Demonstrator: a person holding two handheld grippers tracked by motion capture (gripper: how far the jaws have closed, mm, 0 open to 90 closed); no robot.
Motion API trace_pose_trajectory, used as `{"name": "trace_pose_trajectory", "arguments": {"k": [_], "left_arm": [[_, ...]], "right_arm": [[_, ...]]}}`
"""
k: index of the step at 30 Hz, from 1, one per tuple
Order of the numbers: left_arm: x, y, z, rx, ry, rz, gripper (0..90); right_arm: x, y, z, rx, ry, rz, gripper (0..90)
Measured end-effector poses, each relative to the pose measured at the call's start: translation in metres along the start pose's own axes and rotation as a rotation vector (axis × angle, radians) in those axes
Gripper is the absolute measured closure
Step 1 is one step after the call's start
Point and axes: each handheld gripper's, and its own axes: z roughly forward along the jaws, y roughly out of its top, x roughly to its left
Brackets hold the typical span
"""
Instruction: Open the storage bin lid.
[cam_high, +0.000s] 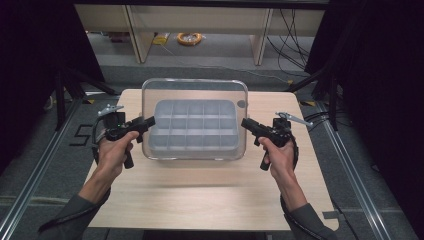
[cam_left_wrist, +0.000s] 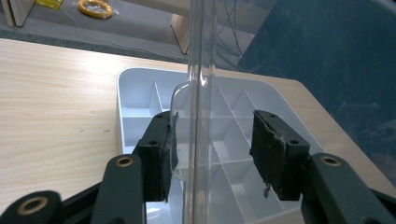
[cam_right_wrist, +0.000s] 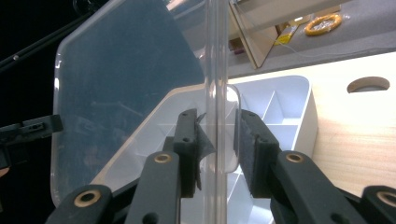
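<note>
The clear lid (cam_high: 194, 87) is held in the air above the grey divided tray (cam_high: 194, 125), lifted free of it and carried by both grippers at once. In the high view the lid's rounded-corner outline frames the tray from about 10 o'clock to 4 o'clock, and the tray's rows of compartments show through it.

Left gripper (cam_high: 146, 123) — positioned at 9 o'clock of the lid. Its jaws are closed on the lid's left edge. In the left gripper view the lid (cam_left_wrist: 198, 93) stands edge-on between the two black jaws: one pad presses against a small tab on the lid's rim, while the other pad appears to stand slightly off the edge. The tray (cam_left_wrist: 140, 93) lies beyond on the wooden table (cam_left_wrist: 56, 93).

Right gripper (cam_high: 248, 124) — positioned at 3 o'clock of the lid. Its jaws are clamped on the lid's right edge. In the right gripper view the lid (cam_right_wrist: 217, 70) runs vertically between the pads, both of which bear on a tab at the rim. The tray (cam_right_wrist: 285, 102) rests on the table (cam_right_wrist: 355, 130) behind it, with a round cable hole (cam_right_wrist: 368, 84) at about 2 o'clock of the tray.

Each hand grasps its gripper's handle from below; both forearms enter from 6 o'clock.
</note>
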Motion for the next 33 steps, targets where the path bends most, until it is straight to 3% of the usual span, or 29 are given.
{"name": "trace_pose_trajectory", "arguments": {"k": [1,2,3,5,6,10,15,16,20,21,24,25,27,29,31,33], "left_arm": [[-0.001,-0.003,-0.005,0.005,0.001,0.007,50.0],[0.0,-0.004,-0.006,0.006,0.0,0.008,50.0],[0.0,-0.006,-0.008,0.007,-0.001,0.008,50.0],[0.0,-0.008,-0.01,0.009,0.0,0.007,49.9],[0.001,-0.013,-0.013,0.009,0.0,0.009,49.8],[0.004,-0.025,-0.019,0.014,-0.011,0.003,50.2],[0.006,-0.036,-0.021,0.014,-0.014,0.009,50.4],[0.007,-0.039,-0.021,0.017,-0.013,0.008,50.3],[0.007,-0.05,-0.022,0.031,-0.007,0.014,50.2],[0.007,-0.052,-0.023,0.033,-0.006,0.013,50.2],[0.007,-0.057,-0.024,0.042,-0.007,0.015,50.2],[0.007,-0.06,-0.025,0.047,-0.009,0.018,50.2],[0.008,-0.065,-0.027,0.053,-0.011,0.021,50.1],[0.007,-0.074,-0.032,0.065,-0.015,0.022,50.1],[0.007,-0.077,-0.033,0.066,-0.016,0.022,50.1],[0.004,-0.086,-0.037,0.077,-0.011,0.029,50.1]], "right_arm": [[0.001,-0.001,-0.001,0.003,0.0,-0.009,71.0],[0.004,-0.002,-0.003,0.006,0.001,0.015,71.0],[0.004,-0.003,-0.003,0.001,0.0,-0.005,71.0],[0.007,-0.005,-0.005,0.004,0.004,0.004,71.0],[0.009,-0.008,-0.006,0.0,0.002,-0.019,71.0],[0.012,-0.016,-0.01,0.008,0.001,-0.024,71.0],[0.011,-0.027,-0.013,0.013,0.003,-0.036,71.1],[0.013,-0.032,-0.015,0.029,0.001,-0.016,71.1],[0.009,-0.041,-0.016,0.032,-0.003,-0.049,71.0],[0.011,-0.043,-0.017,0.039,-0.005,-0.022,71.0],[0.011,-0.047,-0.02,0.051,-0.001,-0.012,71.0],[0.01,-0.051,-0.022,0.052,-0.005,-0.042,71.0],[0.012,-0.054,-0.024,0.061,-0.006,-0.019,71.0],[0.012,-0.062,-0.028,0.062,-0.011,-0.05,71.1],[0.014,-0.066,-0.031,0.074,-0.004,-0.025,71.1],[0.012,-0.074,-0.037,0.076,-0.014,-0.05,71.1]]}}
